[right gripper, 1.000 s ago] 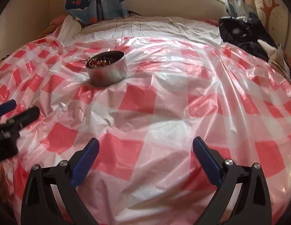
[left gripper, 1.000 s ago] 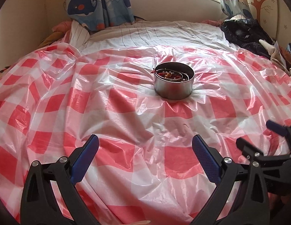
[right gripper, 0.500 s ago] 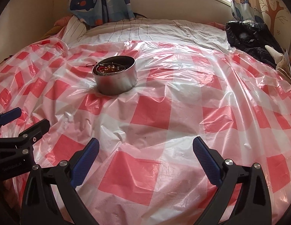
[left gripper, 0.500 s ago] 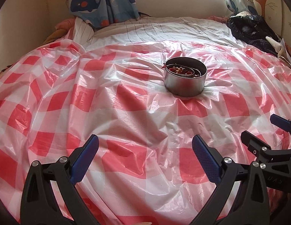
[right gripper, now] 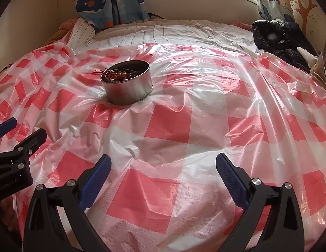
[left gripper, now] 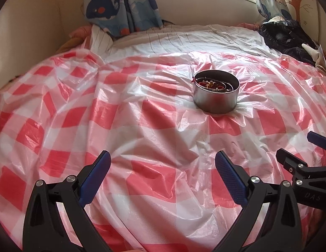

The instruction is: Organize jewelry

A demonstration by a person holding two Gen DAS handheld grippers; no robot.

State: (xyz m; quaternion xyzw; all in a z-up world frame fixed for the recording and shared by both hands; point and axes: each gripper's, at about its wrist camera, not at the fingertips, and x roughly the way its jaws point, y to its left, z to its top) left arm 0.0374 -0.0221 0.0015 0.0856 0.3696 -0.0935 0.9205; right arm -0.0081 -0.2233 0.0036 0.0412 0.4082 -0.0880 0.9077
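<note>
A round metal tin stands on the red-and-white checked plastic sheet. Inside it lie jewelry pieces: red and amber beads and thin metal bangles, with a thin red cord hanging over its left rim. My left gripper is open and holds nothing, well short of the tin. My right gripper is open too, with nothing between its fingers, near and to the right of the tin. Each gripper shows at the edge of the other's view.
The sheet covers a bed with a striped white sheet at the far end. A dark heap of clothes lies at the far right. Whale-print curtains hang at the back wall under a window.
Both grippers have pulled back and tilted up a little; the tin sits farther away and more of the wall and curtains shows. Both stay open.
</note>
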